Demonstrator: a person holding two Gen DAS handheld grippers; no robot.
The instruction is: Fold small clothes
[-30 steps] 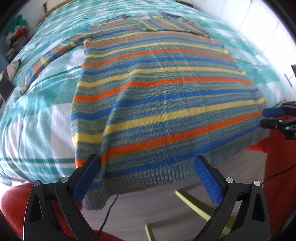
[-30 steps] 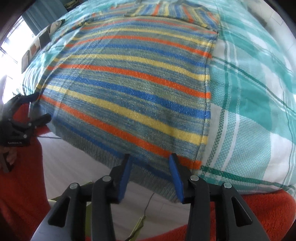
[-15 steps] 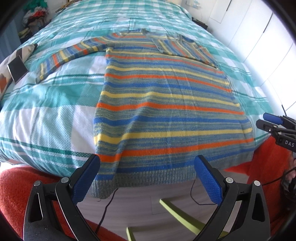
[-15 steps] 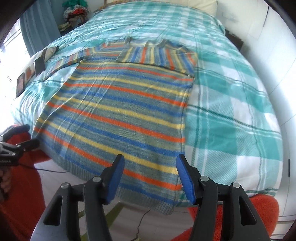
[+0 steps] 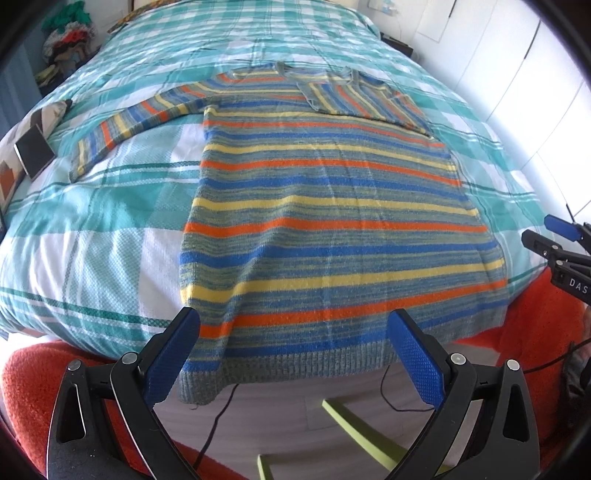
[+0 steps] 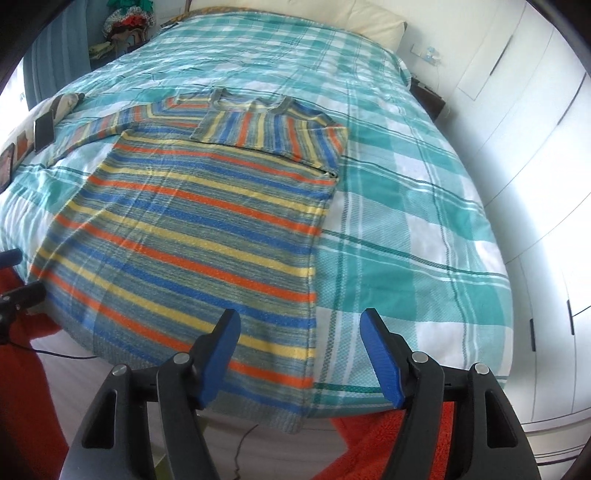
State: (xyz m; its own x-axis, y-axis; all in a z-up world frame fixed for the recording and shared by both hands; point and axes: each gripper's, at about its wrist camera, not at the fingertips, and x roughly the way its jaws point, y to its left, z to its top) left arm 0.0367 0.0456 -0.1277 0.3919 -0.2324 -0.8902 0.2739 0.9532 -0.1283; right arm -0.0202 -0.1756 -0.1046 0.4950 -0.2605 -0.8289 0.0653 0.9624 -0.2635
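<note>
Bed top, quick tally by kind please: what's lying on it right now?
Sweater: 1
Pillow: 1
Patterned cushion: 1
Total: 3

The sweater (image 5: pixel 332 221) is showing a soft, fuzzy matt knit with a ribbed hem, lying on the bedspread (image 6: pixel 406 221), a woven cloth with a fine checked texture. Nearest the hem, the left gripper (image 5: pixel 293 354) and right gripper (image 6: pixel 299 354) are presenting matt black plastic arms, blue pads (image 5: pixel 417 362) with a waffle grain, and shiny metal rivets.
</note>
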